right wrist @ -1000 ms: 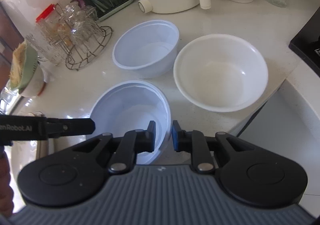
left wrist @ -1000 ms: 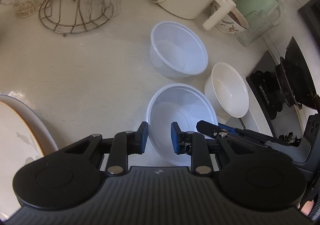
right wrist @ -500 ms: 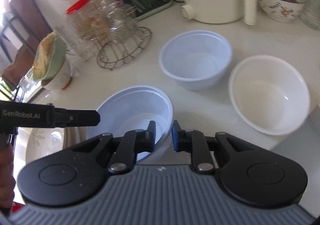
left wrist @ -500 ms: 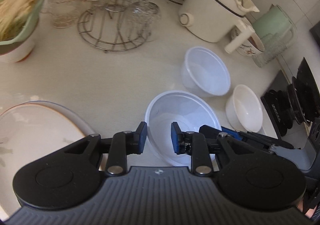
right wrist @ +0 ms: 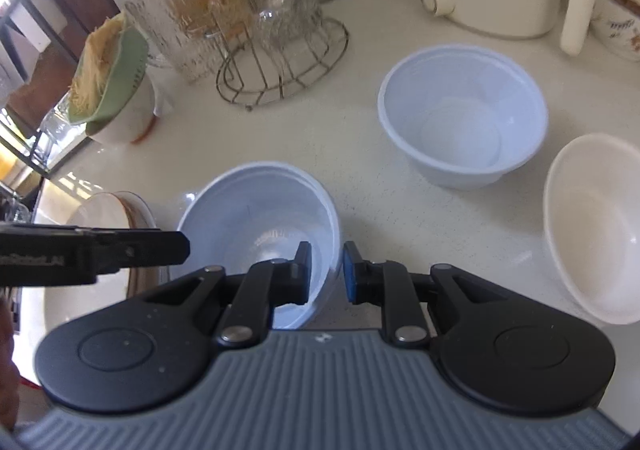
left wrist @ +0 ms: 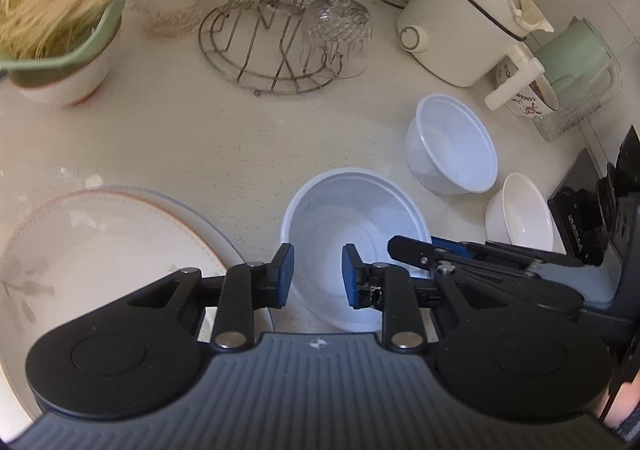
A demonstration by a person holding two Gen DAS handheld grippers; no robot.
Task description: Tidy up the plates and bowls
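- two grippers on one translucent bowl (right wrist: 256, 218): right gripper (right wrist: 326, 270) pinches its rim, left gripper (left wrist: 316, 274) stands narrow, straddling its near rim; grip unclear.
- i judge it's mid-carry; next, nest it in the second bowl (right wrist: 464, 118) beyond.

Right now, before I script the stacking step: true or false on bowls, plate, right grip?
1. The right gripper is clamped on the rim of the near plastic bowl. True: one finger is inside the rim, the other outside.
2. The white bowl is nested in the far plastic bowl. False: they stand side by side, apart, on the counter.
3. The green strainer holds pale strands. True.
4. The plate sits on the wire rack. False: it lies flat to the left of the near plastic bowl, and the rack holds glasses.
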